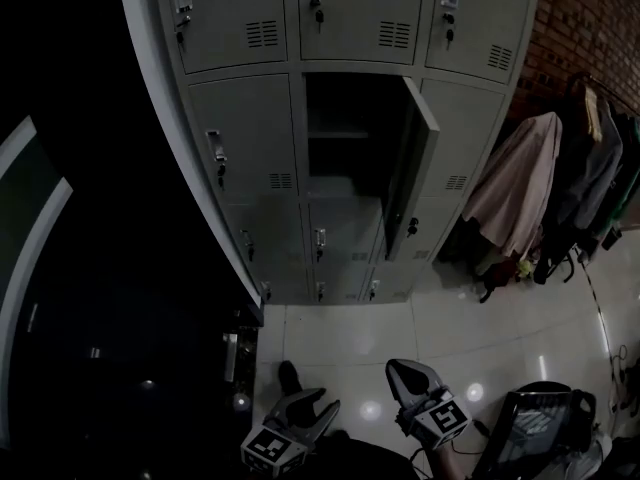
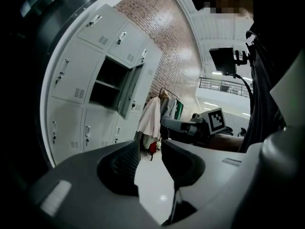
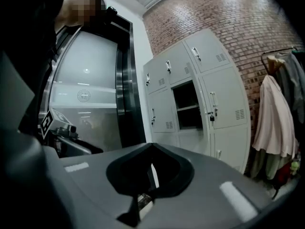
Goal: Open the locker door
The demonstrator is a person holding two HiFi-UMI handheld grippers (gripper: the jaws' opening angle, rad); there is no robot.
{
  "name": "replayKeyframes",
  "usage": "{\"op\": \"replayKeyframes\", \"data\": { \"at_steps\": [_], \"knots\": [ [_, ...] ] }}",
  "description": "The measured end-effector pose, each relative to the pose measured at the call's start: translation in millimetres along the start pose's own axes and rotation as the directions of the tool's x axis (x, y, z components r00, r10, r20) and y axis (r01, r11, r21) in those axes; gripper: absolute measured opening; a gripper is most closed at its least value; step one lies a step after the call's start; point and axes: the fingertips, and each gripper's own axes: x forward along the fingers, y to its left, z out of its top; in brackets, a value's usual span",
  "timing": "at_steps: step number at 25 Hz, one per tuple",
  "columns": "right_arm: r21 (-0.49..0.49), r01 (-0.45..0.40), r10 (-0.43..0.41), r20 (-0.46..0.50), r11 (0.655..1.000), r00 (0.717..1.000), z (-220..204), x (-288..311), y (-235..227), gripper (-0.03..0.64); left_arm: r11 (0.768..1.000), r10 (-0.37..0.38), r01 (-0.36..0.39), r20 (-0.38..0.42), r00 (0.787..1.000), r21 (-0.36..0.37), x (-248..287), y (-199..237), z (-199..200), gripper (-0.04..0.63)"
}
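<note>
One locker door (image 1: 412, 168) ajar, well beyond left tongs (image 1: 325, 401)

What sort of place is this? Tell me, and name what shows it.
Probably a locker or changing area: a bank of grey metal lockers, one door open, coats hanging beside them, and a brick wall behind.

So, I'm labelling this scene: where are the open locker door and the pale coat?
open locker door (image 1: 412, 173), head view, middle of its face.
pale coat (image 1: 520, 183), head view, middle of the hanging cloth.
</note>
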Motion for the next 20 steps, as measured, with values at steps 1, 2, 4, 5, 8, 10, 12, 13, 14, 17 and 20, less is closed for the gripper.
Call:
{"op": "replayKeyframes", "data": {
  "at_steps": [1, 2, 4, 5, 8, 10, 12, 13, 14, 17, 20],
  "knots": [
    [0.007, 0.018, -0.018, -0.006, 1.0, 1.0, -2, -18, 6, 0.0, 0.999, -0.013, 0.013, -0.008, 1.0, 0.032, 0, -13, 1, 0.137],
    [0.006, 0.036, -0.036, -0.008, 0.999, 0.999, -2, -34, 10, 0.0, 0.998, -0.026, 0.026, -0.009, 1.0, 0.062, 1, -24, 4, 0.135],
    [-0.017, 0.069, -0.069, -0.005, 0.997, 0.998, 1, -56, 16, 0.0, 0.994, -0.04, 0.039, 0.007, 0.999, 0.098, 4, -38, 13, 0.132],
    [-0.035, 0.08, -0.08, 0.004, 0.996, 0.997, 4, -63, 19, 0.0, 0.994, -0.042, 0.039, 0.02, 0.999, 0.104, 5, -42, 17, 0.132],
    [-0.079, 0.112, -0.107, 0.06, 0.991, 0.992, 17, -80, 27, 0.0, 0.992, -0.051, 0.046, 0.044, 0.998, 0.118, 7, -58, 22, 0.124],
    [-0.089, 0.135, -0.127, 0.088, 0.987, 0.988, 23, -92, 30, 0.0, 0.99, -0.067, 0.06, 0.048, 0.997, 0.131, 8, -73, 20, 0.12],
    [-0.09, 0.141, -0.132, 0.099, 0.986, 0.986, 25, -99, 33, 0.0, 0.987, -0.082, 0.074, 0.052, 0.995, 0.14, 9, -87, 18, 0.117],
    [-0.089, 0.138, -0.129, 0.102, 0.986, 0.986, 26, -102, 35, 0.0, 0.987, -0.087, 0.079, 0.052, 0.995, 0.143, 7, -92, 16, 0.115],
    [-0.089, 0.134, -0.124, 0.106, 0.987, 0.987, 26, -104, 38, 0.0, 0.986, -0.089, 0.081, 0.051, 0.995, 0.145, 5, -96, 14, 0.114],
    [-0.099, 0.125, -0.113, 0.113, 0.987, 0.987, 31, -111, 45, 0.0, 0.986, -0.09, 0.082, 0.045, 0.995, 0.146, 0, -103, 12, 0.11],
    [-0.103, 0.117, -0.105, 0.111, 0.988, 0.988, 35, -114, 50, 0.0, 0.987, -0.078, 0.069, 0.056, 0.995, 0.147, -5, -103, 15, 0.106]
  ]
}}
